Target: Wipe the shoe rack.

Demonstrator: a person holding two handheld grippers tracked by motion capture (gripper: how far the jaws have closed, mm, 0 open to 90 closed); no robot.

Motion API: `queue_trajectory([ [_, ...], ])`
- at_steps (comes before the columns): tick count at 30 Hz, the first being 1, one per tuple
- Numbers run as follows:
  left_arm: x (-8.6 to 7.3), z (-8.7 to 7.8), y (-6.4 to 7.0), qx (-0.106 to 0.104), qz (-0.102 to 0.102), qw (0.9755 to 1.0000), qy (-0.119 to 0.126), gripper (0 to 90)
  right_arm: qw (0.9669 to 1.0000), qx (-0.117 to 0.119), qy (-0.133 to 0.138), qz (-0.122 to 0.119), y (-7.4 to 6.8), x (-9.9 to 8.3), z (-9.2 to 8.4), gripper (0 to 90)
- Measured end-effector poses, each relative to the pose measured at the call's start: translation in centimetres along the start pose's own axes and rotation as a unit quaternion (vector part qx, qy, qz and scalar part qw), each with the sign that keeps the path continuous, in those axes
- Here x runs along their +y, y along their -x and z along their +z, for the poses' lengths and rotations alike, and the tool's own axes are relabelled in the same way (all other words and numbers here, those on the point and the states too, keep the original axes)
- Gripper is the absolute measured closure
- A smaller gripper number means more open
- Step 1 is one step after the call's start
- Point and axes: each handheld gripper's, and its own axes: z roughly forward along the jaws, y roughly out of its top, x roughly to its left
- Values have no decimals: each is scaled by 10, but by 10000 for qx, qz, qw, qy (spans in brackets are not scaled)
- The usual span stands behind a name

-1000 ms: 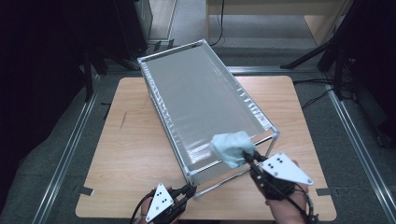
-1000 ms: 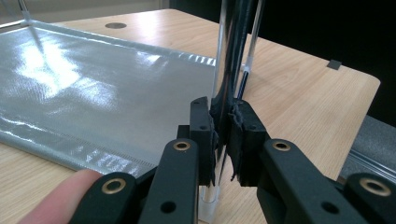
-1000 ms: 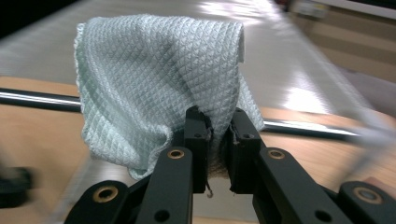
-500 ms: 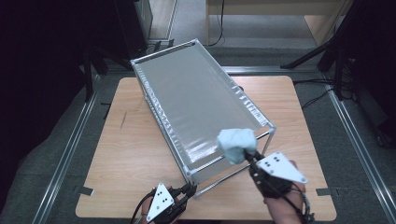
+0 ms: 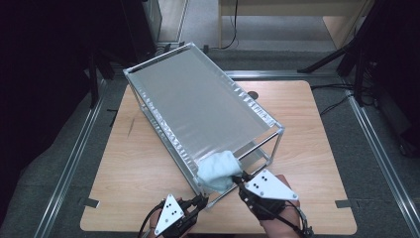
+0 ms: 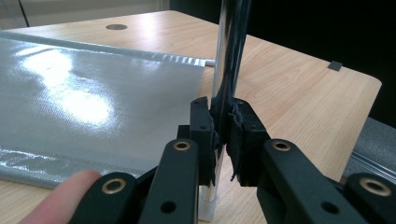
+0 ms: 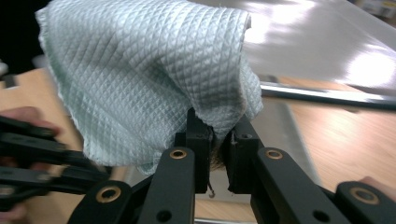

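A pale cloth [image 5: 218, 169] is pinched by the right hand-held gripper [image 5: 241, 179] against the rack's [image 5: 198, 106] top, while its chrome leg [image 6: 227, 70] is clamped by the left hand-held gripper [image 5: 202, 200].

My wooden desk [image 5: 148, 168] has a small round hole [image 5: 253, 94] near its far edge. Two bits of grey tape [image 5: 89, 202] mark its near corners. Beyond the far edge, a black cable [image 5: 233, 29] hangs to the grey floor [image 5: 198, 20].
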Motion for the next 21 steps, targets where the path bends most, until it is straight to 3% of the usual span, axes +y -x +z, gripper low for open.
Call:
queue_trajectory([
  [3, 0, 0, 0, -2, 2, 10000, 0, 817, 9998, -168, -36, 73, 11, -3, 0, 826],
  [4, 0, 0, 0, -8, -7, 10000, 4, 817, 9991, -352, -57, 223, 25, -7, -1, 827],
  [8, 0, 0, 0, -8, -5, 10000, 5, 817, 9962, -713, -112, 480, 49, -15, -4, 827],
  [11, 0, 0, 0, -12, -3, 10000, 8, 817, 9907, -1235, -43, 575, 68, -22, -6, 831],
  [14, 0, 0, 0, -15, -4, 10000, 13, 817, 9832, -1597, -19, 883, 85, -32, -6, 833],
  [15, 0, 0, 0, -16, -3, 10000, 12, 817, 9821, -1636, -43, 928, 88, -34, -6, 833],
  [17, 0, 0, 0, -20, 0, 10000, 7, 817, 9838, -1532, -63, 928, 87, -35, -6, 834],
  [21, 0, 1, 0, -22, -11, 10000, 14, 817, 9931, -985, 146, 614, 60, -20, -7, 834],
])
